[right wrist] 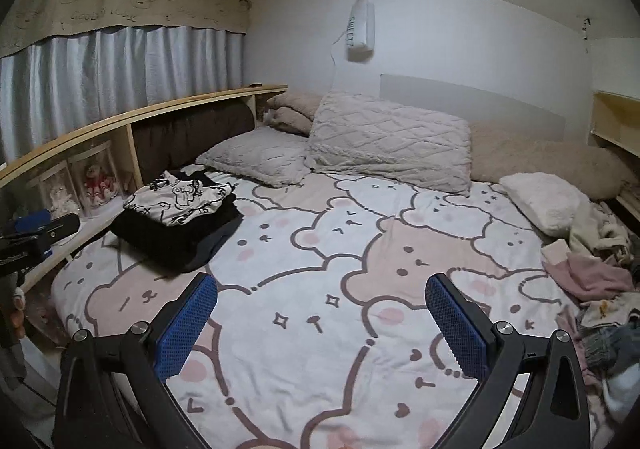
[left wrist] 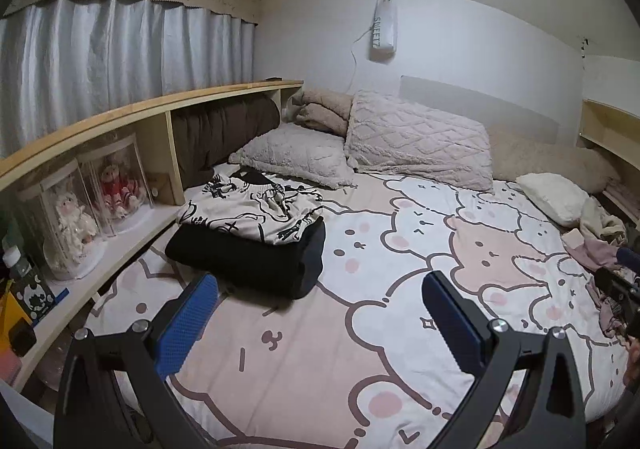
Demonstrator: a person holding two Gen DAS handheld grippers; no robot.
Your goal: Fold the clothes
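**Left wrist view: both grippers spread above the bed, folded stack at left**

Left wrist view has the left gripper point(left wrist: 320, 303) at the bottom of the frame, its blue-padded fingers point(left wrist: 186, 323) spread wide with nothing between them, hanging over the bear-print bedsheet point(left wrist: 400, 249). Left of centre, a folded stack of clothes lies on the sheet: a black folded garment point(left wrist: 256, 261) underneath and a black-and-white patterned garment point(left wrist: 256, 209) on top of it, close beside the wooden shelf point(left wrist: 132, 113) along the left edge. On the shelf's lower ledge stand clear cases holding dolls point(left wrist: 96, 201). Quilted pillows point(left wrist: 416, 141) sit in the upper centre against the wall. At the right edge of the frame, a loose pile of unfolded clothes point(left wrist: 596, 249) lies on the sheet, and part of the right gripper shows just below it.

Right wrist view shows the right gripper point(right wrist: 322, 305) low in the frame, fingers point(right wrist: 460, 329) likewise set wide apart and empty. The folded stack point(right wrist: 180, 221) appears left of centre here, the unfolded pile point(right wrist: 592, 273) at the right edge, well apart from it. A dark part of the left gripper pokes in at the left edge, near the shelf.
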